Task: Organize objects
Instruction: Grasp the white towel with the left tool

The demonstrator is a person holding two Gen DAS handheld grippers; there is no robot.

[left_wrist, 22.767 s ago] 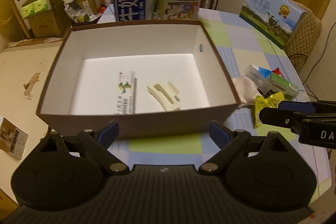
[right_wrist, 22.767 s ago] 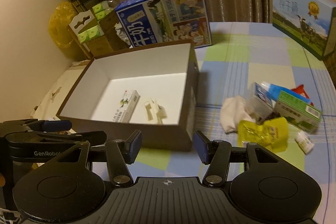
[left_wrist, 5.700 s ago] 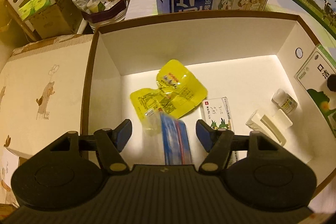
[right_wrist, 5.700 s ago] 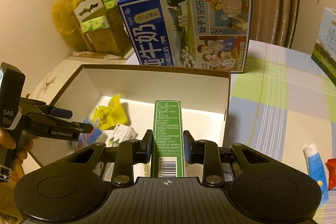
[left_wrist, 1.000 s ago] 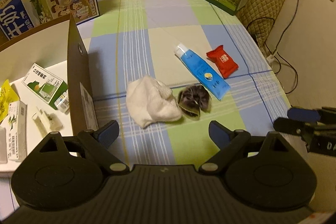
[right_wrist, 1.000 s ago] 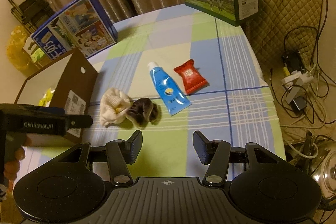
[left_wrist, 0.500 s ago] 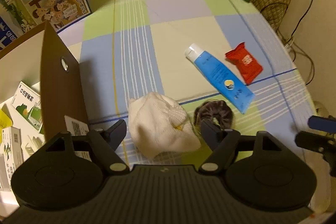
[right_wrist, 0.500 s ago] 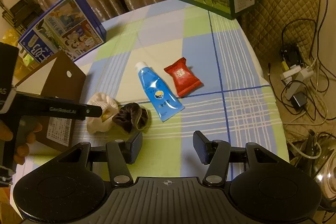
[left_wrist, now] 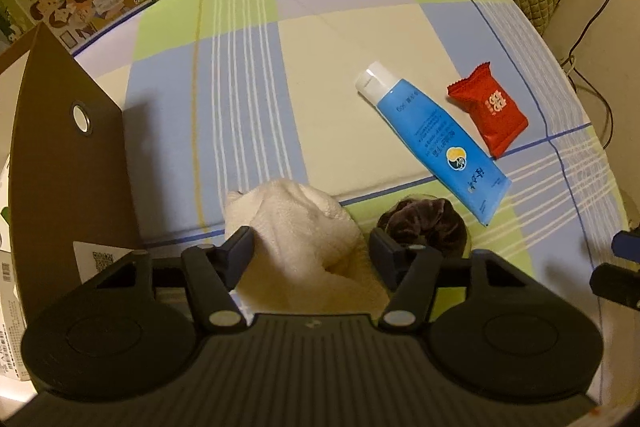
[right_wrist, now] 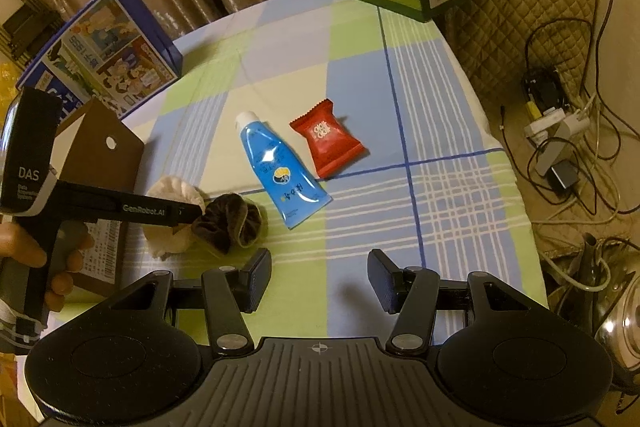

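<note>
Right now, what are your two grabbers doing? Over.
Left gripper open around white cloth. Right gripper open, empty. Dark scrunchie touching cloth. Over.

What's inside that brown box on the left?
Only a sliver shows past the brown box wall: small white cartons at the frame edge. The wall and the left gripper hide the rest.

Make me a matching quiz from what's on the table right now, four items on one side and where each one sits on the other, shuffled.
Items:
1. white cloth
2. dark scrunchie
3. blue tube
4. red packet

Places:
A. farthest from the brown box
B. between the left gripper fingers
C. between the scrunchie and the packet
D. just right of the cloth

Pairs: 1-B, 2-D, 3-C, 4-A
</note>
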